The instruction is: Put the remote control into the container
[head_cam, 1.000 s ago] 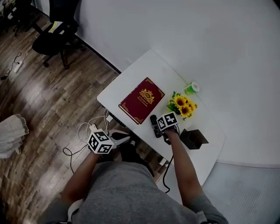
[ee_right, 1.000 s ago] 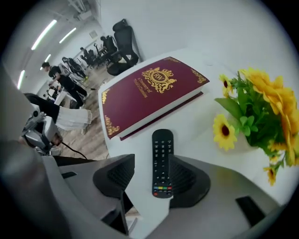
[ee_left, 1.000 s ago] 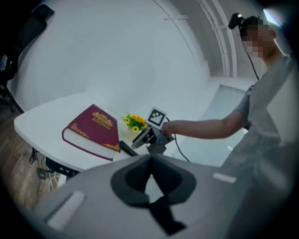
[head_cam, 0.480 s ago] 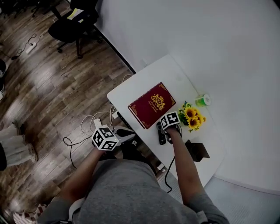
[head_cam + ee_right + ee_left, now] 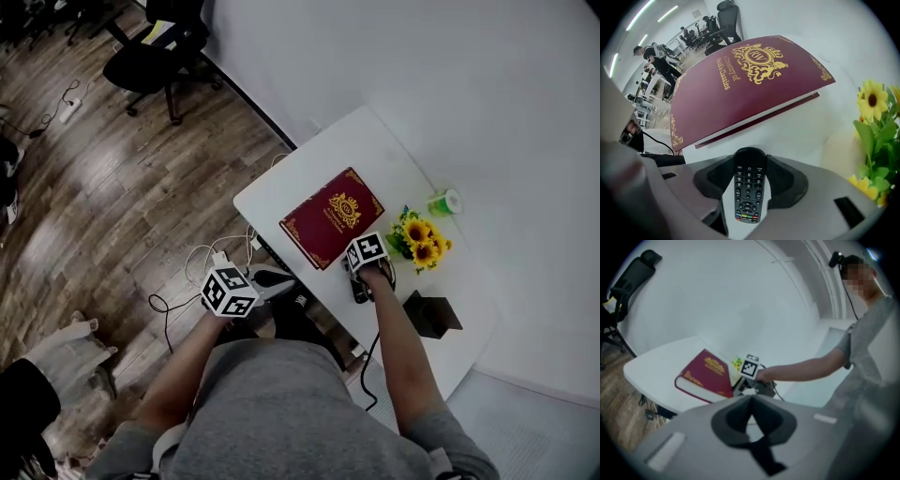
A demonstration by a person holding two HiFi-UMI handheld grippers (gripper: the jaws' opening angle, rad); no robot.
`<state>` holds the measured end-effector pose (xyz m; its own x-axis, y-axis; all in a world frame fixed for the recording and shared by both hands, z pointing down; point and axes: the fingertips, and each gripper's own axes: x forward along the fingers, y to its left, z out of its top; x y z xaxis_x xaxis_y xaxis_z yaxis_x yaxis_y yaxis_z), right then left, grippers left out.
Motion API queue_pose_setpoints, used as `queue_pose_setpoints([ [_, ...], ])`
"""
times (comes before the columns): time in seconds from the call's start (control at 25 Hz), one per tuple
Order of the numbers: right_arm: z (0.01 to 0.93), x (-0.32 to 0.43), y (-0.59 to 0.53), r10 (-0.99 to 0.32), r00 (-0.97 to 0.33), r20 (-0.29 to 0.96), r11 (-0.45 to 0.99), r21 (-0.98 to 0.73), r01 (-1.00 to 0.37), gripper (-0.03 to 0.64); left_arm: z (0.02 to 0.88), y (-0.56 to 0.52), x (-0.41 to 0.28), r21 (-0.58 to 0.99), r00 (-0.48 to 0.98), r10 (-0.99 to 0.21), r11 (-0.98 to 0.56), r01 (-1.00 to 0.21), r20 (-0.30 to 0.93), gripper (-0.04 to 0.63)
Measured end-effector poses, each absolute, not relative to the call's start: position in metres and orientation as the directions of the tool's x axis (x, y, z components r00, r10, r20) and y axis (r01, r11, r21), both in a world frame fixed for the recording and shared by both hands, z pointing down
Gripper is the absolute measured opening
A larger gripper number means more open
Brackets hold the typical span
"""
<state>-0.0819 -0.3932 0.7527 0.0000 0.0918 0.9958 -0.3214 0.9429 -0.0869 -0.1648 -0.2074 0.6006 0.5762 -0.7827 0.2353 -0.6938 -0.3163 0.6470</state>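
Though right gripper (image 5: 750, 172) pinches remote control (image 5: 748, 194), the carry is not yet done; container (image 5: 433, 316) stands at its 4 o'clock. Left gripper (image 5: 751, 416) pressed together, empty.

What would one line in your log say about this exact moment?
phase: pick-up | right gripper: shut on remote control, beside book | left gripper: shut, empty | container: remote not yet in

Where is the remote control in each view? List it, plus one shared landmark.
Head view: remote control, centre, beside red book's near corner.
Left gripper view: cannot be made out.
Right gripper view: bottom centre, in the right claw.
Shared landmark: red book.
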Motion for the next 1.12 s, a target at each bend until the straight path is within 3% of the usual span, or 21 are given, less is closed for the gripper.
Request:
queue_pose_setpoints([
  [0.44,0.726,-0.071,-0.392,0.023,-0.124,0.992,0.940,-0.064,-0.334,0.210,0.589,-0.211,-0.161,0.617,0.610,-0.756,-0.368,-0.696,0.237,0.002],
  [0.84,0.678,-0.040,-0.384,-0.154,-0.279,0.948,0.939,0.052,-0.341,0.209,0.578,-0.221,-0.150,0.587,0.668,-0.708,-0.446,-0.675,0.230,0.002],
  [1.12,0.654,-0.013,-0.366,-0.239,-0.360,0.902,0.888,0.053,-0.456,0.209,0.571,-0.229,-0.130,0.554,0.743,-0.623,-0.539,-0.635,0.245,0.002],
])
